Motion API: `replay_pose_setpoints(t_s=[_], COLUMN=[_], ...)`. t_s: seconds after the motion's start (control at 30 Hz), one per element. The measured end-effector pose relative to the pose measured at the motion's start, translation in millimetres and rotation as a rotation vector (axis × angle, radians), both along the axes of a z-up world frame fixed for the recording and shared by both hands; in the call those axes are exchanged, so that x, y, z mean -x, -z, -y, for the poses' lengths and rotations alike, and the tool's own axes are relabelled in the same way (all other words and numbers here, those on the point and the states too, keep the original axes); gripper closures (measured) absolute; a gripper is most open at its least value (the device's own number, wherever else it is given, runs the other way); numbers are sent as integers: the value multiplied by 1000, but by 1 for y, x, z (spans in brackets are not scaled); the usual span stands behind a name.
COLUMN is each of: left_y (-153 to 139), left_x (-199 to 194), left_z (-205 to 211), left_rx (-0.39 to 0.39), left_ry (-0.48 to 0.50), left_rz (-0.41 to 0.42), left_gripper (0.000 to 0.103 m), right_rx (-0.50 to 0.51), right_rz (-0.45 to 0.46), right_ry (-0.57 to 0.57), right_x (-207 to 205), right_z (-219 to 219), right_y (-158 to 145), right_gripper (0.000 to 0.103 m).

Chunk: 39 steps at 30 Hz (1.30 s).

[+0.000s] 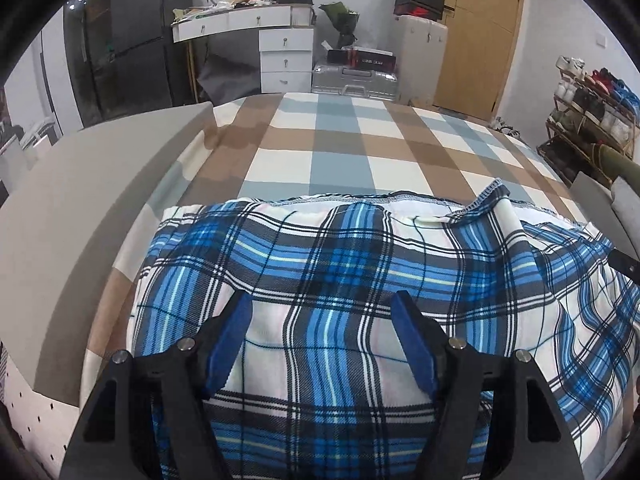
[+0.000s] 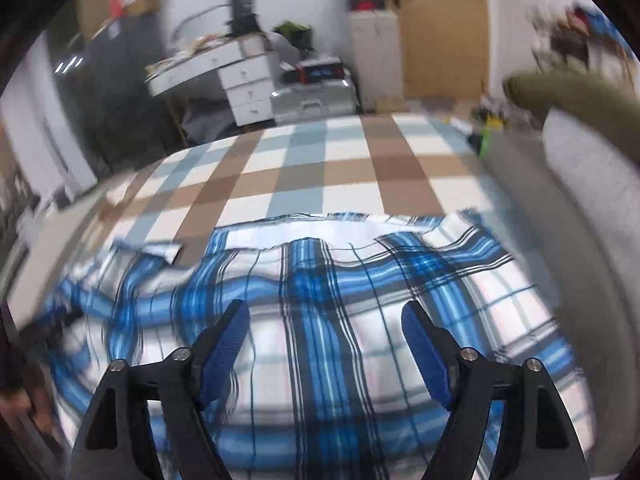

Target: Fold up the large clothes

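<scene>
A large blue, black and white plaid garment [image 1: 360, 280] lies spread on a bed with a brown, grey-blue and cream checked cover [image 1: 340, 152]. Its stitched far edge runs across the middle of the left wrist view. My left gripper [image 1: 322, 308] hangs just above the cloth with its blue-padded jaws wide apart and nothing pinched between them. In the blurred right wrist view the same garment [image 2: 320, 300] fills the lower half. My right gripper [image 2: 326, 316] stands open over it, and its pads hold no cloth.
A grey padded bed rail [image 1: 80, 200] runs along the left. A grey cushion [image 2: 592, 184] and an olive sleeve [image 2: 560, 92] sit at the right. Beyond the bed are a white drawer unit [image 1: 286, 60], a silver case [image 1: 356, 80], a wooden door [image 1: 480, 32] and a shoe rack [image 1: 592, 112].
</scene>
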State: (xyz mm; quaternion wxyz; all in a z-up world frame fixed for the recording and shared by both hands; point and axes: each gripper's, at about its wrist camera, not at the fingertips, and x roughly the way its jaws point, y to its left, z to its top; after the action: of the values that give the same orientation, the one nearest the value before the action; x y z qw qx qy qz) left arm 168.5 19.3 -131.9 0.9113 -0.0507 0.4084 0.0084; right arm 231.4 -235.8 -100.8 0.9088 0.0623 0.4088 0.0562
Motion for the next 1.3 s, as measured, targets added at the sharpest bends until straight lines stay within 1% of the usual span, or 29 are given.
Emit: replay_pose_setpoints(t_s=[0.03, 0.07, 0.1, 0.13, 0.17, 0.23, 0.3, 0.4, 0.5, 0.57, 0.67, 0.77, 0.8, 0.83, 0.9, 0.97, 1.0, 1.07, 1.17, 1.23, 1.3], left_y=[1, 1, 1, 2, 2, 3, 3, 4, 4, 3, 0, -3, -5, -6, -14, -23, -29, -36, -40, -32, -17], left_x=[0, 0, 1, 0, 0, 0, 0, -1, -1, -1, -1, 1, 2, 3, 7, 10, 13, 15, 16, 15, 11], left_z=[1, 2, 3, 3, 1, 0, -1, -2, -2, -2, -1, 0, 1, 1, 2, 6, 10, 19, 36, 51, 66], left_rx=[-4, -14, -22, -25, -16, -4, -3, 4, -2, -6, -20, -31, -30, -24, 1, 20, 26, 29, 39, 39, 12], left_ry=[0, 1, 4, 8, 8, 8, 9, 14, 10, 7, 1, 2, -2, -4, -5, 9, 23, 45, 91, 124, 152], left_rz=[-4, -1, -1, -6, -6, -8, -10, -7, -5, -8, -8, -1, -4, -4, 11, 36, 55, 70, 75, 52, 12], left_gripper=[35, 35, 35, 35, 35, 35, 35, 35, 35, 35, 35, 35, 35, 35, 35, 35, 35, 35, 35, 35, 35], right_rx=[-15, 11, 60, 149, 197, 264, 291, 315, 313, 306, 262, 220, 211, 192, 156, 154, 161, 156, 140, 144, 174], right_rz=[-24, -46, -56, -49, -42, -23, -22, -13, -15, -13, -37, -36, -35, -31, -14, 20, 29, 45, 46, 27, -15], right_ry=[-6, -27, -37, -52, -49, -46, -36, 15, 63, 70, 61, 31, 28, 25, 17, -1, -17, -48, -90, -115, -135], right_x=[-9, -17, -21, -24, -23, -17, -12, 2, 14, 18, 21, 23, 24, 26, 30, 33, 34, 34, 33, 32, 27], right_z=[-2, -10, -16, -26, -31, -36, -32, -20, -15, -13, -6, 0, 0, 2, 1, -6, -10, -19, -29, -34, -35], right_y=[5, 12, 17, 26, 32, 34, 34, 36, 35, 35, 30, 27, 25, 21, 11, 1, -3, -6, -3, 6, 20], right_gripper=[31, 30, 31, 36, 39, 52, 63, 65, 65, 65, 64, 62, 59, 51, 40, 39, 36, 35, 33, 33, 32])
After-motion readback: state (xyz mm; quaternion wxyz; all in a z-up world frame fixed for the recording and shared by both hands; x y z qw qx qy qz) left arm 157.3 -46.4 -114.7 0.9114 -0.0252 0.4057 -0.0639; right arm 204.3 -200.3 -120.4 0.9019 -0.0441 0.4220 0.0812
